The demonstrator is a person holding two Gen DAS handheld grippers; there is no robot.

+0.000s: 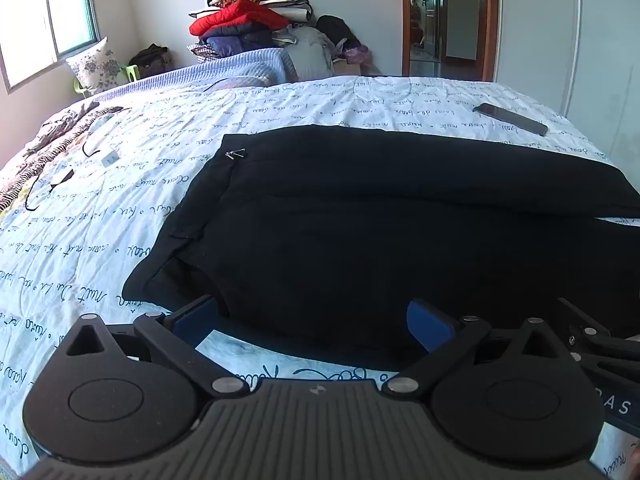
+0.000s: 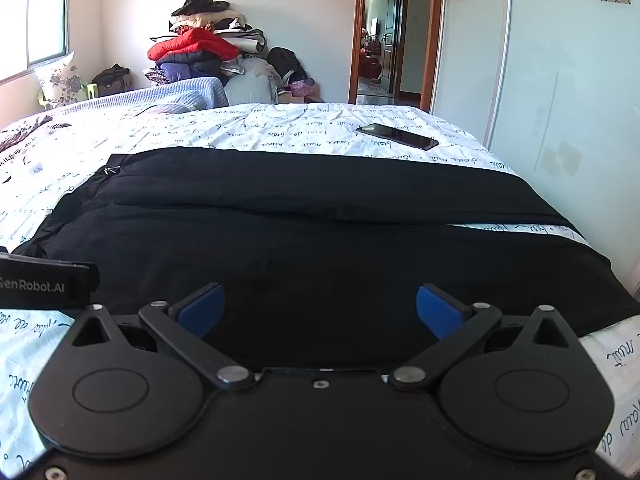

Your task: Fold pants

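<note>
Black pants (image 1: 360,220) lie spread flat on the bed, waistband to the left and both legs running off to the right. My left gripper (image 1: 314,322) hovers open over the near edge of the pants by the waist, its blue pads (image 1: 196,318) wide apart with nothing pinched. In the right wrist view the same pants (image 2: 300,232) fill the middle, with a strip of sheet showing between the legs at the right. My right gripper (image 2: 320,310) is open above the near leg, holding nothing. The left gripper's body (image 2: 48,282) shows at the left edge.
A dark phone (image 1: 510,119) (image 2: 397,136) lies on the white script-printed bedsheet (image 1: 100,220) beyond the pants. Cables and small items (image 1: 80,160) lie to the left. A heap of clothes (image 1: 248,20) stands behind the bed; a wardrobe (image 2: 560,100) bounds the right side.
</note>
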